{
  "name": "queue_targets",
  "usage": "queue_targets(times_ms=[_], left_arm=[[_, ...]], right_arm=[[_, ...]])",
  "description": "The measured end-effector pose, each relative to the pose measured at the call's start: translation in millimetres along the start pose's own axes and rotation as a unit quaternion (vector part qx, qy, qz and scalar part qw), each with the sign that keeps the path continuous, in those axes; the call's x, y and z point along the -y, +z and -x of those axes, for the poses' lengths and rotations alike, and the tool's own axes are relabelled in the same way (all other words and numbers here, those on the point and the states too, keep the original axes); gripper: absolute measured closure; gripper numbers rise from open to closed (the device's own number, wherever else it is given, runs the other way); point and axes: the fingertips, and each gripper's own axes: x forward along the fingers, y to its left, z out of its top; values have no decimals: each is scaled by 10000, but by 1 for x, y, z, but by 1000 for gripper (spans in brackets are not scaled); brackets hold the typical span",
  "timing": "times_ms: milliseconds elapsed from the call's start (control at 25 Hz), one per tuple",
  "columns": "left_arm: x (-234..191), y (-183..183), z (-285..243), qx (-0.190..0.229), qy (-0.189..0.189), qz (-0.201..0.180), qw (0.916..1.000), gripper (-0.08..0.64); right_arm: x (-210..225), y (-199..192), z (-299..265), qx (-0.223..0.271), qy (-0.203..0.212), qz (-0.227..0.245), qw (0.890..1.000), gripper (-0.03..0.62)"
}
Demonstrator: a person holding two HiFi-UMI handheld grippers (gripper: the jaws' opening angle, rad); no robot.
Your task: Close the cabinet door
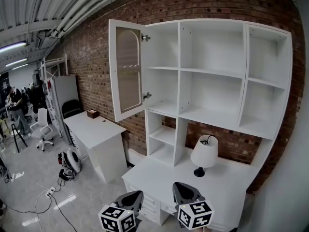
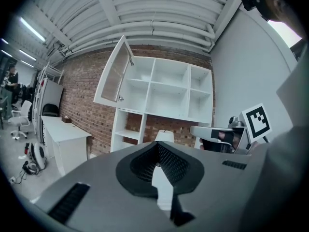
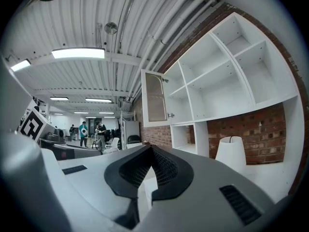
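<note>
The door (image 1: 126, 71) is being lined up for a flat push on its free edge, left gripper (image 1: 134, 195) and right gripper (image 1: 186, 187) closed (both empty).

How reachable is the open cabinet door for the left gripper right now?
Probably yes, once the person steps in. The cabinet door stands swung out to the left, with nothing between it and the left gripper, though it hangs high and well off.

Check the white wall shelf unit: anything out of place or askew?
The white arched-glass cabinet door at the upper left of the white shelf unit stands swung wide open, out toward the room. Nothing else looks odd; the white table lamp stands upright.
</note>
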Motion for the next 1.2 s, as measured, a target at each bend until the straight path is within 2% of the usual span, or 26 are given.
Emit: queue_targets(times_ms=[400, 880, 1200], left_arm=[[-102, 4, -8, 62, -58, 101, 9999, 553], [-230, 24, -1, 130, 42, 184, 9997, 553], [-292, 31, 2, 146, -28, 196, 9997, 554]], right_arm=[[-45, 0, -83, -62, -29, 16, 10000, 566], [-111, 7, -198, 27, 49, 169, 9998, 565], [-147, 13, -255, 106, -15, 260, 9996, 563]])
